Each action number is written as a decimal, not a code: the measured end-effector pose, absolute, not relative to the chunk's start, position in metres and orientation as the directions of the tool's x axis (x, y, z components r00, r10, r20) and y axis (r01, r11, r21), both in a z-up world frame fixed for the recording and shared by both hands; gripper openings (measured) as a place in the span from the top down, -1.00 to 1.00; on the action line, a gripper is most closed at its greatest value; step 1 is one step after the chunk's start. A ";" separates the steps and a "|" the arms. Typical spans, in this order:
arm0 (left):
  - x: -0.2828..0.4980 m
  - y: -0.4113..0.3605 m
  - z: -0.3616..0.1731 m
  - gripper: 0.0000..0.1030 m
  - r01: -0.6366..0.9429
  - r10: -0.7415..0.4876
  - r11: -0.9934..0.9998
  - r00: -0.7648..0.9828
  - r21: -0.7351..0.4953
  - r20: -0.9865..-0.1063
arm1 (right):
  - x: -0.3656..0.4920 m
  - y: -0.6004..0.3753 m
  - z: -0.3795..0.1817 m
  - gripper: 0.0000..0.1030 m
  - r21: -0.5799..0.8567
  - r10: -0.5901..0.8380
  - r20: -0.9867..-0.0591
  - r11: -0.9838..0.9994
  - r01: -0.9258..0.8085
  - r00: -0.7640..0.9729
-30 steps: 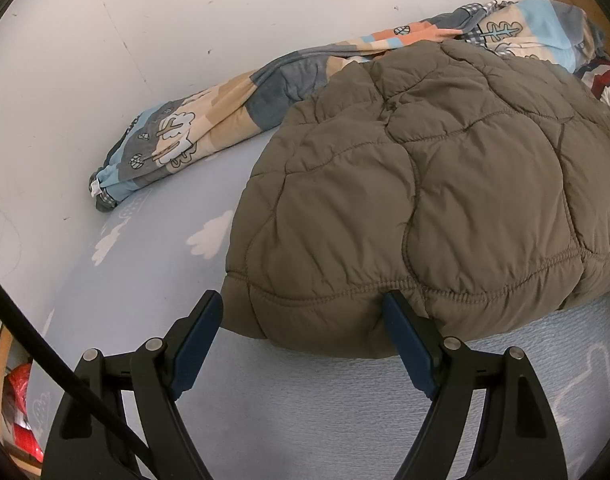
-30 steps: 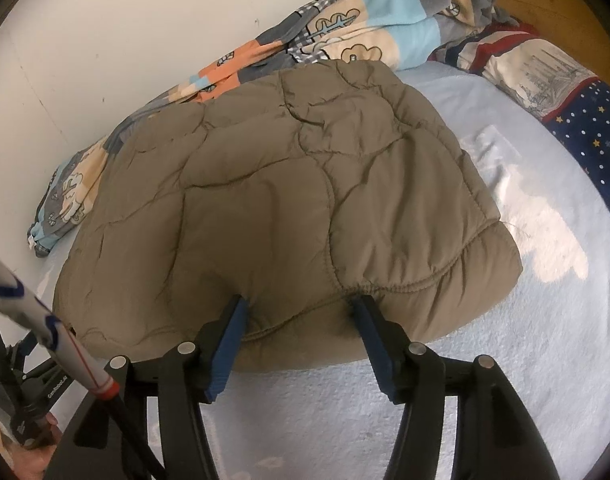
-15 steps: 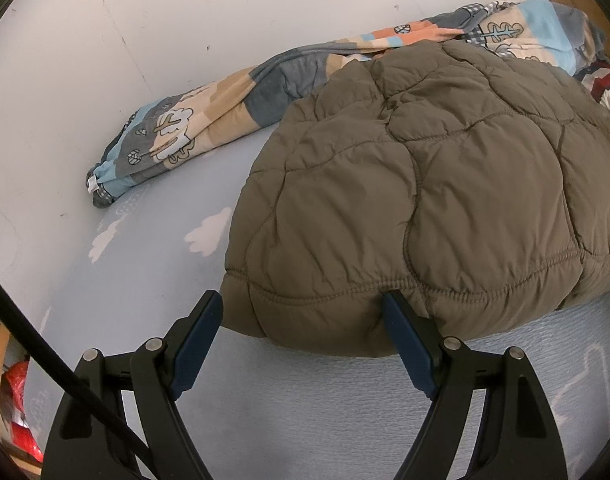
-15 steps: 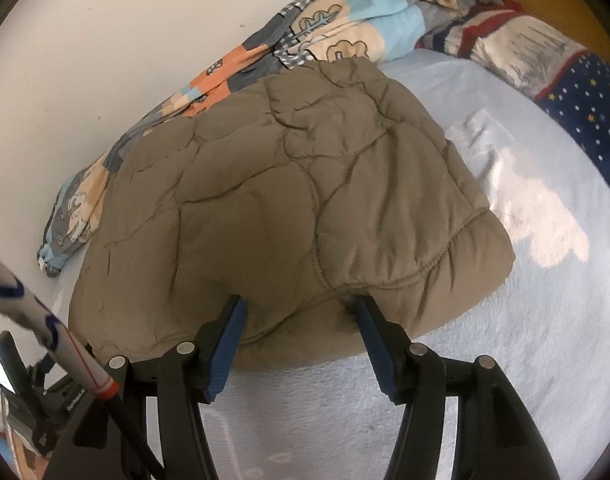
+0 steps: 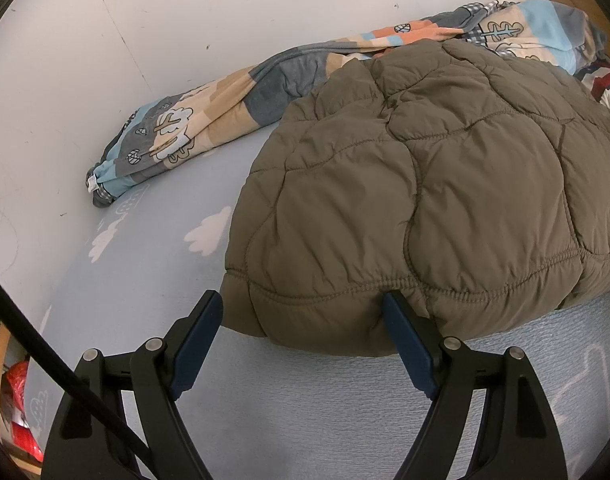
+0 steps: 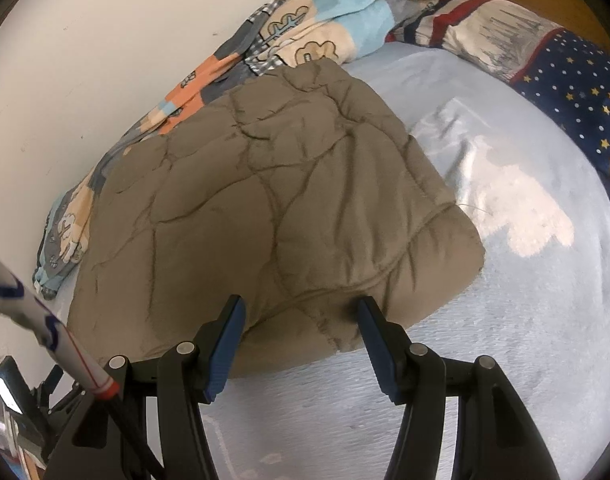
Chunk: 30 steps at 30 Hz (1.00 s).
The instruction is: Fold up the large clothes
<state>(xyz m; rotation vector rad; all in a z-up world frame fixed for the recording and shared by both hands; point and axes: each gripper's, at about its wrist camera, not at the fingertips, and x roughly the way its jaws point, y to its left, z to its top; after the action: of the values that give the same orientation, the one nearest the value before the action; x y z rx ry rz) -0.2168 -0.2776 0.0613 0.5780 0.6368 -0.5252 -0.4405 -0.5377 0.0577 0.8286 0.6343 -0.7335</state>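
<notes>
Both grippers, left gripper (image 5: 303, 314) and right gripper (image 6: 301, 314), stand open at the near hem of our puffy olive jacket (image 5: 425, 184) on the bed (image 5: 305, 408); we judge it soft, light, slippery, best pinched along that hem.

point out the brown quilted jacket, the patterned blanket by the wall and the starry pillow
brown quilted jacket (image 5: 425, 200): left wrist view, middle of its top panel
patterned blanket (image 5: 177, 132): left wrist view, tree-print part near its end
starry pillow (image 6: 577, 92): right wrist view, navy star fabric

Soft even indoor light, fisheye bending with dark corners, right view slightly blurred
</notes>
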 end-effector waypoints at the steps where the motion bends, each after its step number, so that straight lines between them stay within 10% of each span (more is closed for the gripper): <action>1: -0.217 -0.278 0.061 -0.58 0.610 -0.271 0.720 0.688 0.332 -0.673 | -0.441 -0.538 0.056 -0.22 0.420 -0.317 -0.744 0.463 0.781 0.588; 21: -0.211 -0.273 0.061 -0.62 0.616 -0.275 0.725 0.668 0.307 -0.691 | -0.441 -0.540 0.055 -0.27 0.432 -0.304 -0.749 0.451 0.781 0.589; 30: -0.182 -0.249 0.077 -0.62 0.576 -0.330 0.810 0.602 0.110 -0.727 | -0.448 -0.542 0.062 -0.27 0.439 -0.334 -0.730 0.439 0.784 0.596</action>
<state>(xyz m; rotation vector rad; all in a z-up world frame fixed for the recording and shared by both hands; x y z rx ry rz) -0.1823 -0.2489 0.0774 0.3526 0.7588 -0.5372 -0.4484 -0.5416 0.0622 0.8536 0.6068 -0.7494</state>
